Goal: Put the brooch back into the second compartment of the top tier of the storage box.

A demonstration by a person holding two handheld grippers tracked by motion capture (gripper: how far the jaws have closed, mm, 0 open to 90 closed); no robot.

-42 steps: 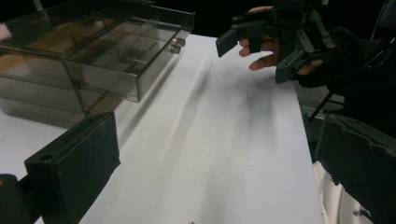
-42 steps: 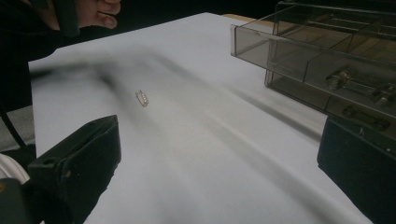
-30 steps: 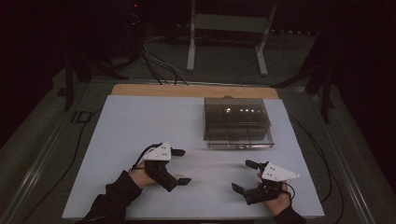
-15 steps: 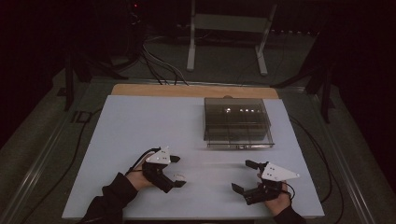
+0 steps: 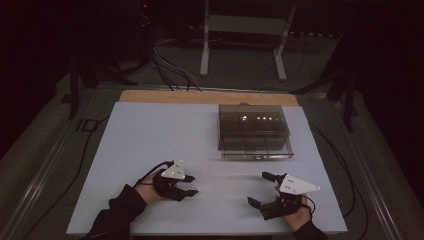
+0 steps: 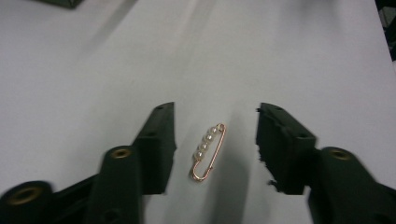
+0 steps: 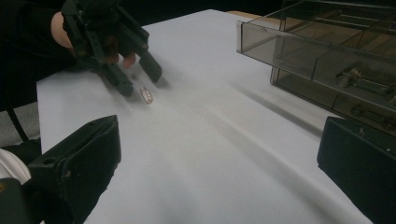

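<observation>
Four round pearls line a slim rose-gold wire pin (image 6: 208,151) on matte white table (image 6: 93,70).

Pearl pin (image 5: 192,187) too small to make out from the high view, smoky box (image 7: 327,60) cut off at the right gripper view's edge, its contents blurred, left claw (image 7: 140,77) smeared there

Pins I count: one pin (image 6: 208,151), four pearls on it
Boxes I see: one box (image 5: 254,131)
Hand-held grippers I work: two, left (image 5: 189,186) and right (image 5: 262,189)
Worktops: one worktop (image 5: 150,135)
</observation>
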